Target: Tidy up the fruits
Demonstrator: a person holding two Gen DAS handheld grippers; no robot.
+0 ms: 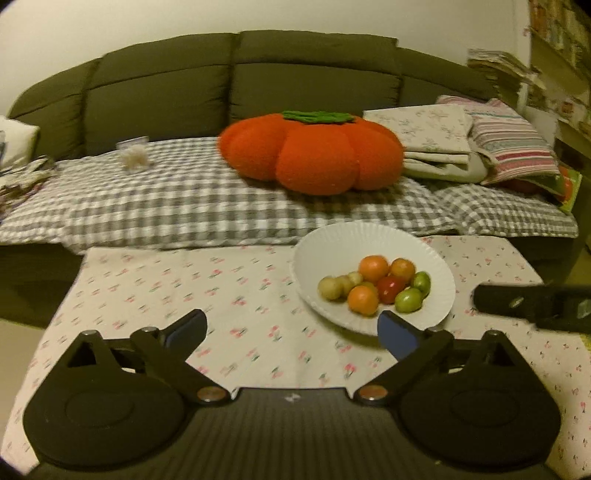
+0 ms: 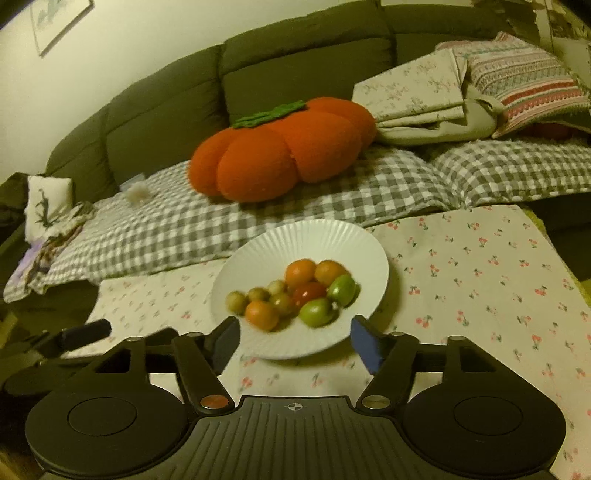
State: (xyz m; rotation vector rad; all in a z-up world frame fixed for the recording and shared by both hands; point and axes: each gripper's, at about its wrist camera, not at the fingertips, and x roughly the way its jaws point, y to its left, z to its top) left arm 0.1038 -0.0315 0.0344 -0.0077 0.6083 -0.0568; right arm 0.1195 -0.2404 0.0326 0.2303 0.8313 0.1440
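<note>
In the left wrist view, the left gripper [image 1: 291, 332] is seen at the bottom of the frame with its jaws spread wide and nothing between them, its blue-padded fingertips [image 1: 397, 338] poised above a cherry-print tablecloth [image 1: 166, 288]. A white fluted plate [image 1: 373, 243] is set right of centre on that cloth, and the fruits [image 1: 376, 286] are gathered in it: three orange ones, one red, two green and several small yellowish ones, all touching in a single cluster. The plate's near rim is partly overlapped by the right-hand fingertip. A dark finger of the right gripper [image 1: 532, 302] is seen entering from the right edge, beside the plate. Behind the table, an orange pumpkin-shaped cushion [image 1: 314, 151] is shown resting on a grey checked blanket [image 1: 166, 206] spread over a dark green sofa [image 1: 166, 81], with folded linens [image 1: 428, 140] stacked in the upper right. In the right wrist view, the right gripper [image 2: 295, 341] is shown at the bottom with its jaws parted and empty, the plate [image 2: 306, 236] lying just beyond and between the fingertips, its near rim hidden in part by them. The fruits [image 2: 295, 295] are again seen heaped in the plate's centre, slightly blurred. A finger of the left gripper [image 2: 85, 332] is visible at the lower left, apart from the plate. The cushion [image 2: 280, 151] is seen above the plate, and a framed picture [image 2: 59, 22] is hung in the upper left corner.
</note>
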